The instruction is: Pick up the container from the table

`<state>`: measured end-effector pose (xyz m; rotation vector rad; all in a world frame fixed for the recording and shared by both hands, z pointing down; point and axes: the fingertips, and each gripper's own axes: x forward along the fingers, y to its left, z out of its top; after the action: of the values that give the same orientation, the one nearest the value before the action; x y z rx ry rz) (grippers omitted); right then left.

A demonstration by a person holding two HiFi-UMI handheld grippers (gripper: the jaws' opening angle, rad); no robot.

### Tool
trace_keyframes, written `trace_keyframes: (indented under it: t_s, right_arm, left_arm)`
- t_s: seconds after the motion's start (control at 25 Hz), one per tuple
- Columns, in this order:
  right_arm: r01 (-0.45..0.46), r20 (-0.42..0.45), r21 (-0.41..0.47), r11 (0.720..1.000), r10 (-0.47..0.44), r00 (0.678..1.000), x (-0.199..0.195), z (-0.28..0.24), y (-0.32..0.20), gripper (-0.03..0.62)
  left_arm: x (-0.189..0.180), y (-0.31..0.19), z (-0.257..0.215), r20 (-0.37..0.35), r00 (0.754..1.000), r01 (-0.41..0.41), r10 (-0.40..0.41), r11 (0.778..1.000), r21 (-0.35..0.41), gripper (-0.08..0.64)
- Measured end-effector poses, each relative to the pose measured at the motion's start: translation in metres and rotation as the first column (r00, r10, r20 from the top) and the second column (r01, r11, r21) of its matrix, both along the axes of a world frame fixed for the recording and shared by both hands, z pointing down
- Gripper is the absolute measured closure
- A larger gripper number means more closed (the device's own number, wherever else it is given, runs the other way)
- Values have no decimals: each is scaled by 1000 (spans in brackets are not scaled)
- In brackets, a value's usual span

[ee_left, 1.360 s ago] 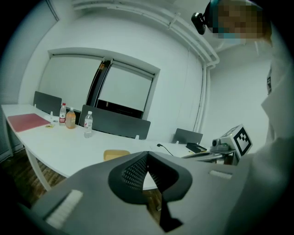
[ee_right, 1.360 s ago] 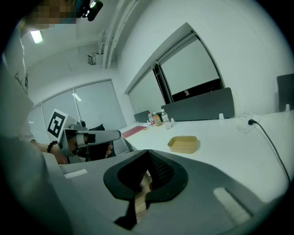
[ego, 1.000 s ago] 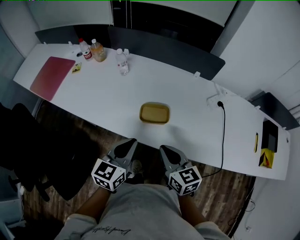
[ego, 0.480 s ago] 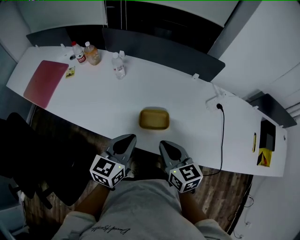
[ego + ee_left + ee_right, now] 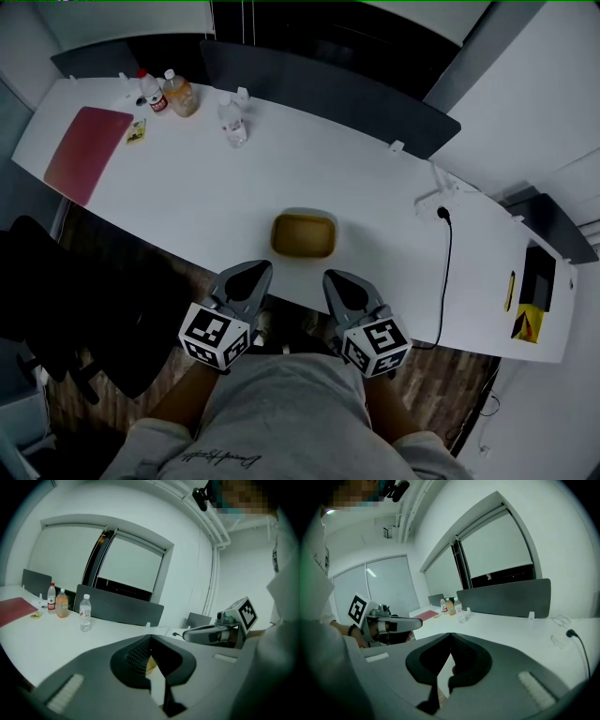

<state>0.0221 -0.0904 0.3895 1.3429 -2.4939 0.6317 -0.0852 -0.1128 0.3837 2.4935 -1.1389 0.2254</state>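
A shallow tan-yellow container (image 5: pixel 303 235) sits on the white table (image 5: pixel 187 197) near its front edge. Both grippers hover off the table, just short of that edge and below the container in the head view. My left gripper (image 5: pixel 251 274) points at the container's left corner, my right gripper (image 5: pixel 337 281) at its right corner. Both are shut and hold nothing. In the left gripper view the jaws (image 5: pixel 150 639) meet at the tip, and a yellow sliver of the container (image 5: pixel 150 666) shows behind them. In the right gripper view the jaws (image 5: pixel 451 635) also meet.
At the table's far left stand a clear water bottle (image 5: pixel 232 122), an orange-drink bottle (image 5: pixel 180 94) and a red-labelled bottle (image 5: pixel 148 89), beside a red mat (image 5: pixel 84 150). A black cable (image 5: pixel 448 262) crosses the table on the right. A dark chair (image 5: pixel 56 300) stands left.
Both grippers have edged a little forward toward the table edge and the container. The container has not moved. Both grippers stay shut.
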Motion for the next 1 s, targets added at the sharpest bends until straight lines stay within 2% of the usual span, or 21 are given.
trace_keyframes:
  t_s: [0.52, 1.0]
  right_arm:
    - [6, -21, -24, 1000, -7, 1000, 24, 24, -32, 577]
    - [-26, -82, -94, 995, 19, 996, 42, 72, -62, 578]
  left_arm:
    - [17, -29, 33, 43, 999, 22, -20, 998, -54, 558]
    - [11, -53, 76, 96, 995, 34, -25, 995, -97, 558]
